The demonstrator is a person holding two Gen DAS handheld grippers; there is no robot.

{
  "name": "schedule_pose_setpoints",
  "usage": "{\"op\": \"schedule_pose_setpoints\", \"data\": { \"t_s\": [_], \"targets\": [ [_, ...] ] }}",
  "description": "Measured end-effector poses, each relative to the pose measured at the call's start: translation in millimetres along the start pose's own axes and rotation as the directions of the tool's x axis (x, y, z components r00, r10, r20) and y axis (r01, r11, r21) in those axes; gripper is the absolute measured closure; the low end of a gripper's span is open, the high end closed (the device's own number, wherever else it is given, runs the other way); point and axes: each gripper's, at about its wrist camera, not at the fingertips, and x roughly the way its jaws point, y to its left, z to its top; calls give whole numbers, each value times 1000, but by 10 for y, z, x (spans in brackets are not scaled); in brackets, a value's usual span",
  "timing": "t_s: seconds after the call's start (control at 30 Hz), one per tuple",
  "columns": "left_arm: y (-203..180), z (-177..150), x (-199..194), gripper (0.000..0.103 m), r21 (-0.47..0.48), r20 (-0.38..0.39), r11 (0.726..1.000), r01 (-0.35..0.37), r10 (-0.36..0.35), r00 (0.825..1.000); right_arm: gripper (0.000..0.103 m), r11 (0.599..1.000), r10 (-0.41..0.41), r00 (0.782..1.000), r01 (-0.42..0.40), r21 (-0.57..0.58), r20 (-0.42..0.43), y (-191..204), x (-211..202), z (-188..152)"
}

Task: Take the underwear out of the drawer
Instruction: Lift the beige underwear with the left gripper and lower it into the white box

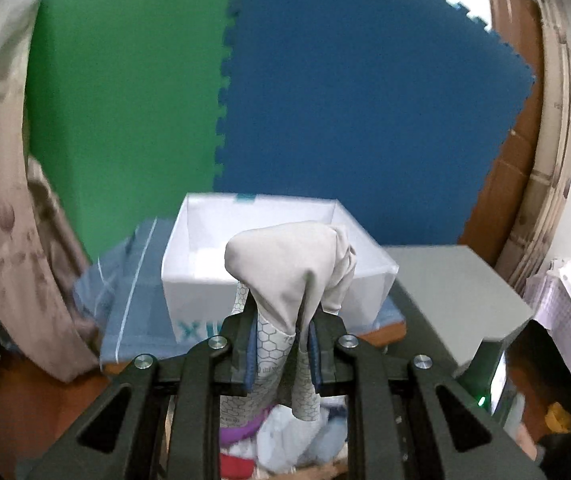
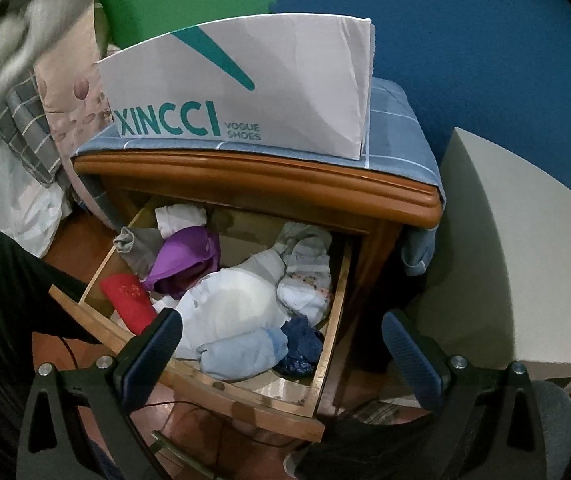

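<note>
Left gripper (image 1: 281,344) pinches grey underwear (image 1: 289,264), cloth drooping over jaws, lifted clear toward white box (image 1: 189,256) on nightstand, likely drop spot. Right gripper (image 2: 281,344) spread wide, empty, poised over open drawer (image 2: 205,384), probably ready for next pick among clothes (image 2: 237,300) there.

Dim indoor light, strong fisheye bending, some motion blur

Both views darken to black at the rounded corners, and straight edges bow outward. The curtain (image 1: 9,240) at left and the white box (image 1: 273,248) are smeared, while the open drawer (image 2: 221,384) sits in soft shadow under the bedside cabinet top (image 2: 253,184).
</note>
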Motion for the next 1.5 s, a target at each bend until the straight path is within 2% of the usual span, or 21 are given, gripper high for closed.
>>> {"op": "schedule_pose_setpoints", "data": {
  "t_s": [0.2, 0.4, 0.63, 0.77, 1.0, 1.2, 1.3, 1.5],
  "targets": [
    [-69, 409, -4, 85, 1, 60, 1000, -6, 6, 998, 0, 1000, -5, 1000, 5, -16, -6, 29, 9, -2],
    [-45, 814, 159, 85, -23, 93, 1000, -6, 8, 996, 0, 1000, -4, 1000, 4, -26, -7, 45, 12, 0],
    [-16, 1091, 469, 84, -31, 95, 999, -37, 40, 995, 0, 1000, 1, 1000, -1, -29, -1, 50, -1, -3],
    [30, 1193, 716, 84, -41, 83, 994, -98, 101, 991, 0, 1000, 5, 1000, -5, -26, 5, 40, -16, -8],
    [171, 1240, 1262, 84, -23, -7, 978, -205, 205, 979, 0, 999, -3, 1000, 2, -41, -6, 74, -5, -7],
    [359, 1108, 1656, 84, -9, -113, 967, -256, 253, 961, 0, 998, -15, 1000, 14, -66, -11, 123, 16, -9],
    [453, 1015, 1832, 84, -8, -178, 964, -265, 259, 949, 0, 997, -20, 1000, 19, -78, -17, 145, 38, -10],
    [572, 790, 2131, 83, 8, -306, 958, -288, 277, 911, 0, 994, -32, 999, 29, -105, -23, 199, 57, -15]
  ]
}}
